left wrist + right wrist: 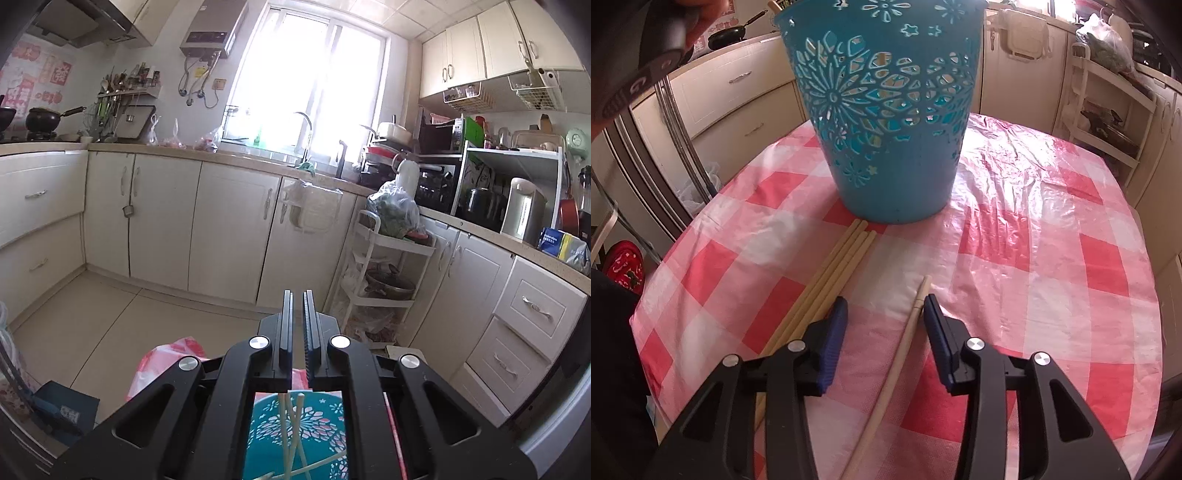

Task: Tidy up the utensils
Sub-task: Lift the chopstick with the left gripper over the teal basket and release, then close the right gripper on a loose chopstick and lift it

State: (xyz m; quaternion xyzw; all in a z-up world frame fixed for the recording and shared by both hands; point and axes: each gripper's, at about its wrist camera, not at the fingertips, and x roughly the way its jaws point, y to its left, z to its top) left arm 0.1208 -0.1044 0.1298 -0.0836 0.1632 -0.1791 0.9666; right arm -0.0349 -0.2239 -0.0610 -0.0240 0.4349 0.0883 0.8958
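**Chopsticks beside the basket, one between parted jaws**

A pink-checked tabletop carries a teal cut-out basket, upright. Four chopsticks lie bundled just before its base. The right gripper stands released around a single chopstick. The left gripper, clenched empty, hangs above the basket.

The desk wears a glossy red-and-white checked plastic cover. Straight ahead of the right gripper stands a blue cut-out basket. A bundle of chopsticks lies under its left finger, and a single chopstick lies just inside its right finger.
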